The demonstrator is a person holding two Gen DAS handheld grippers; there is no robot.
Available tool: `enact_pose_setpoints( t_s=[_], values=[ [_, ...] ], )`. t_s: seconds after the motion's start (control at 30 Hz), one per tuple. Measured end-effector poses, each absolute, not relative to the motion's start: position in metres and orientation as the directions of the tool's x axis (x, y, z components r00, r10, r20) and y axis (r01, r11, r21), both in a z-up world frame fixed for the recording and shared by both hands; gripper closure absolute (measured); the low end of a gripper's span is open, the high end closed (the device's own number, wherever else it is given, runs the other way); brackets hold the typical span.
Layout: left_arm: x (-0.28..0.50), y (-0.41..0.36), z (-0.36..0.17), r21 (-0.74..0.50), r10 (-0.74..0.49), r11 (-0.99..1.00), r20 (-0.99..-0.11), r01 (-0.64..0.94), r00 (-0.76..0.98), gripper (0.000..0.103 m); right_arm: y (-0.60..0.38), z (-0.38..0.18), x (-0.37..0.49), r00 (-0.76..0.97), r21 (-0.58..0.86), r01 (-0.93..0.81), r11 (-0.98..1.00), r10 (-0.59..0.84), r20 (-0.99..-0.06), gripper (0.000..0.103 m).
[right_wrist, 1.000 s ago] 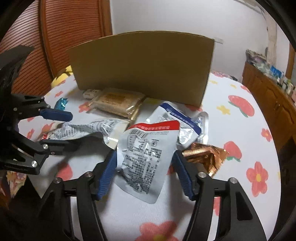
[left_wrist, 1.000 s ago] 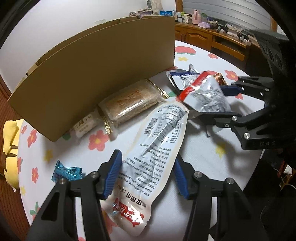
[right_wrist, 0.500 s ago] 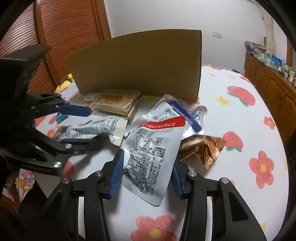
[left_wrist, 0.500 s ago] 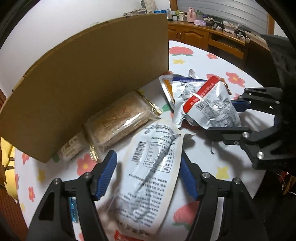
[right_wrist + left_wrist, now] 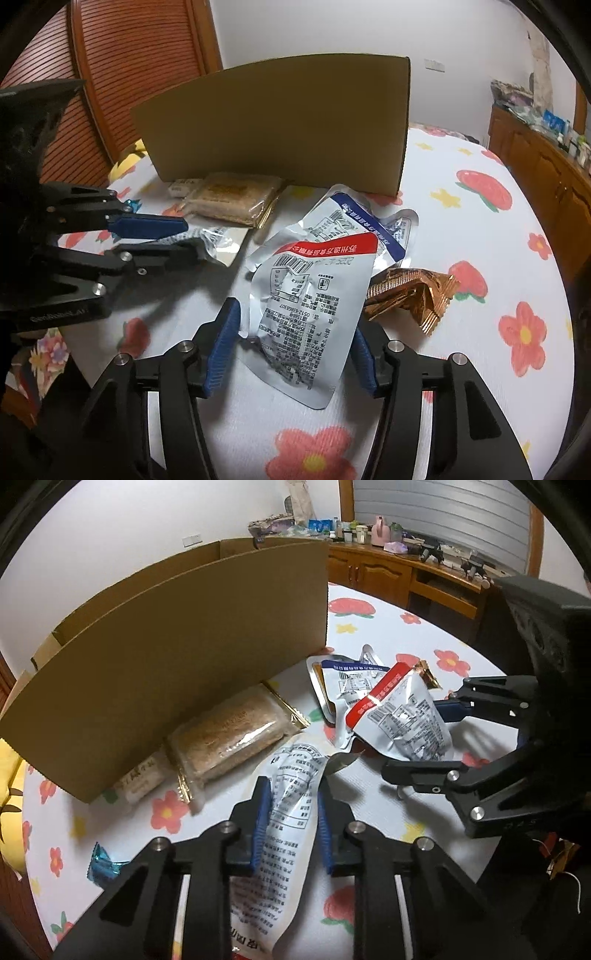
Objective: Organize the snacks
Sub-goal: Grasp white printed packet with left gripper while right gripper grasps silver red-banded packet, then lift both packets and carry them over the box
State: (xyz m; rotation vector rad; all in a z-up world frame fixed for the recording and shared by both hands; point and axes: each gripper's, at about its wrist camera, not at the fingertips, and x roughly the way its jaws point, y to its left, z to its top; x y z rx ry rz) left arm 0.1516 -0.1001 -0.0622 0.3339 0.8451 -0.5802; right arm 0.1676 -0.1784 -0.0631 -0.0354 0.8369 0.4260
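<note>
My left gripper point(image 5: 291, 794) is shut on a long white snack pouch point(image 5: 284, 834) and pinches it into a fold above the floral table. It also shows in the right wrist view point(image 5: 192, 236). My right gripper point(image 5: 295, 317) is open around a silver pouch with a red band point(image 5: 310, 306), fingers on either side; it also shows in the left wrist view point(image 5: 424, 738). A blue-banded silver pouch point(image 5: 354, 218) lies under the red one. A cardboard box point(image 5: 177, 657) stands behind.
A clear-wrapped brown cake pack point(image 5: 225, 731) and a small pale packet point(image 5: 142, 779) lie against the box. A crumpled copper foil wrapper point(image 5: 413, 291) lies right of the pouches. A blue candy point(image 5: 105, 864) sits near the table's left edge. Wooden cabinets point(image 5: 388, 576) stand behind.
My left gripper has closed on the white pouch, squeezing it narrow and lifting it. My right gripper stays open around the red-banded pouch.
</note>
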Motion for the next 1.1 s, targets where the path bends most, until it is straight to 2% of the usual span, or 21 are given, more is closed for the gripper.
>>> enact_pose_setpoints(
  t_s=[0.4,0.7,1.1],
  values=[
    [0.144,-0.092,-0.043,0.006,-0.388,0.813,-0.739,0.582,0.55,0.089,-0.174,-0.064,0.172,0.577,0.107,-0.389,0.915,0.333,-0.746,0.042],
    [0.133,-0.083,-0.027,-0.027,-0.426,0.822,-0.692,0.569,0.583,0.091,-0.178,-0.062,0.163,0.6,0.101,-0.384,0.918,0.331,-0.729,0.059],
    [0.126,-0.063,-0.008,-0.065,-0.444,0.849,-0.624,0.524,0.643,0.092,-0.181,-0.04,0.158,0.658,0.089,-0.381,0.92,0.337,-0.674,0.061]
  ],
)
